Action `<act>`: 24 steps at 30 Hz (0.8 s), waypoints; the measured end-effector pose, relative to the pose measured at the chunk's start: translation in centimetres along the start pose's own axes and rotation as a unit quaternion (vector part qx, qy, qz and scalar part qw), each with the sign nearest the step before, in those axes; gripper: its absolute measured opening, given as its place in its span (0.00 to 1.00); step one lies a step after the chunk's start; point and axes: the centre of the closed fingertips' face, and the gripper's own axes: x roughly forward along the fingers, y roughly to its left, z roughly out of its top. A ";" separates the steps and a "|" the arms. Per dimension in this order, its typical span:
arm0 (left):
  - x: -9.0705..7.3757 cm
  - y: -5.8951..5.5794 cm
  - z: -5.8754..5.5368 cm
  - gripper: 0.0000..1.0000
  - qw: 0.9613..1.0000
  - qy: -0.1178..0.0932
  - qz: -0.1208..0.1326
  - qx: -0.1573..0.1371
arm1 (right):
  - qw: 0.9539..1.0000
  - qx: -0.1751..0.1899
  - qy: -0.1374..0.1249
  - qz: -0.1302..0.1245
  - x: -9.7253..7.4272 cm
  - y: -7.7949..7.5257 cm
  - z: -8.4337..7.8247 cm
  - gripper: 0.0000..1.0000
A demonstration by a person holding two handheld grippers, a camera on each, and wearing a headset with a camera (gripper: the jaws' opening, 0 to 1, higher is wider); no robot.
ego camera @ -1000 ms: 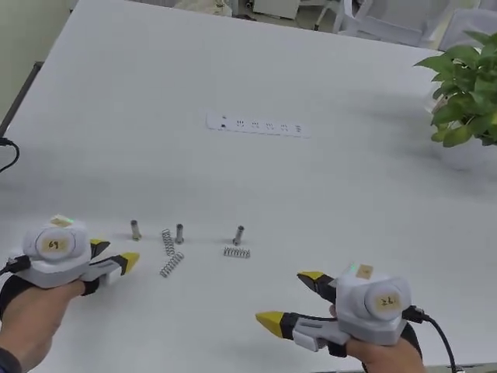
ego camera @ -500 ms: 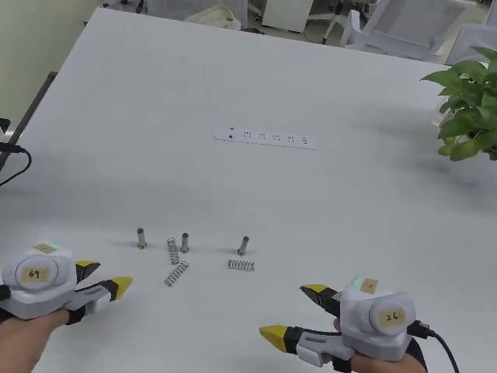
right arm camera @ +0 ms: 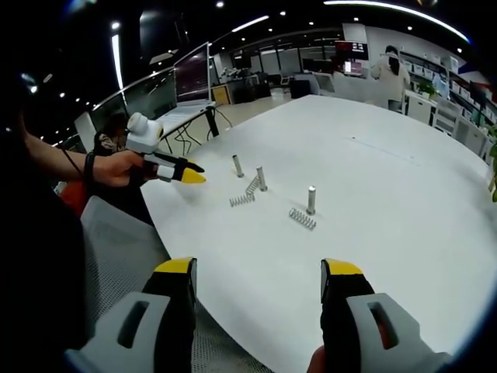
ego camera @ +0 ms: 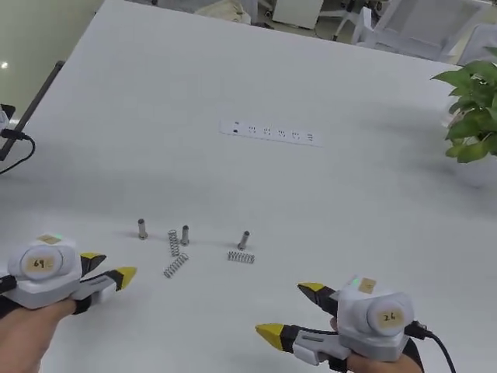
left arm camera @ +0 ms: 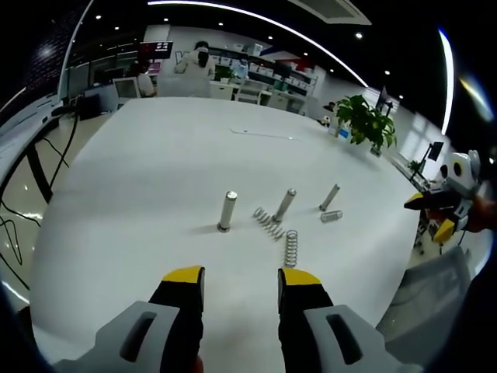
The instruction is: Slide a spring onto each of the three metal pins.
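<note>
My left claw [left arm camera: 241,275], half open, is nearer; the nearest spring [left arm camera: 292,249] lies just ahead, lengthwise to it. Right claw [ego camera: 290,309] is wide.

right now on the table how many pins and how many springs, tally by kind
metal pins: 3, all standing bare
springs: 3, all lying loose on the table
total: 6
</note>
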 end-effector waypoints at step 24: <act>3.4 -2.4 1.4 0.26 0.999 -0.001 -0.012 -0.032 | 1.000 0.003 0.000 0.005 -0.5 -0.9 -0.2 0.63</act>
